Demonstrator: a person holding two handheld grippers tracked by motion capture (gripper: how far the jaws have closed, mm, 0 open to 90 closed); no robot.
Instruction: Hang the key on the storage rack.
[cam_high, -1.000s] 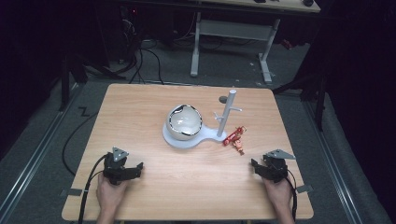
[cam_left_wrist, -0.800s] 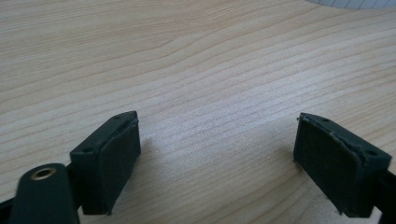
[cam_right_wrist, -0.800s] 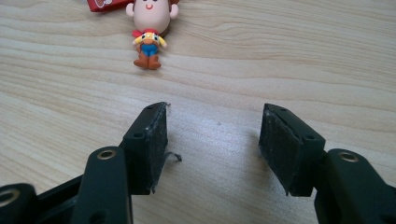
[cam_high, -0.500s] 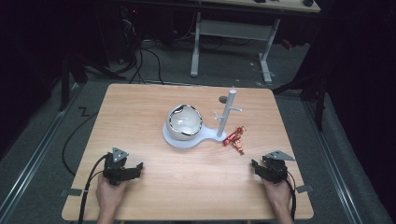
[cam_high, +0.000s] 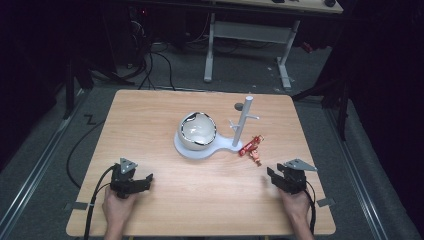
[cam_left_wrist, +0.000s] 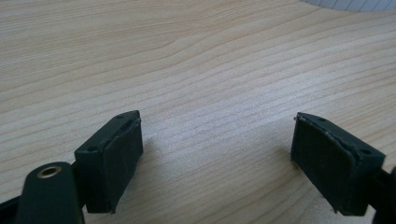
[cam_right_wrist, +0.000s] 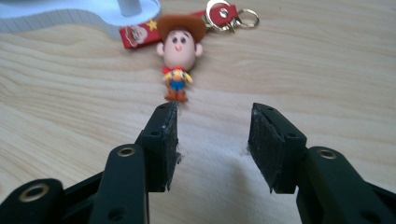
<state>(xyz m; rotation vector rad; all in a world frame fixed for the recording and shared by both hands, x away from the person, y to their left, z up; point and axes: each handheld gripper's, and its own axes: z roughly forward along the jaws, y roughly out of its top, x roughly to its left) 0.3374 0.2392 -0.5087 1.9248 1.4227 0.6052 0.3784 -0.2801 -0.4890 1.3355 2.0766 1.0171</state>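
Both hand-held grippers rested released near the counter's front edge, holding nothing.

The left hand-held gripper (cam_high: 142, 181) sat by the front left corner with its jaws spread wide over bare wood of the counter (cam_high: 150, 120). The right hand-held gripper (cam_high: 274, 178) sat by the front right corner, its jaws parted less widely and empty. The cowboy keychain (cam_right_wrist: 177, 60) lay just ahead of it, not touching, beside the white stand (cam_high: 200, 150) with the bowl (cam_high: 197, 131) at the counter's middle.
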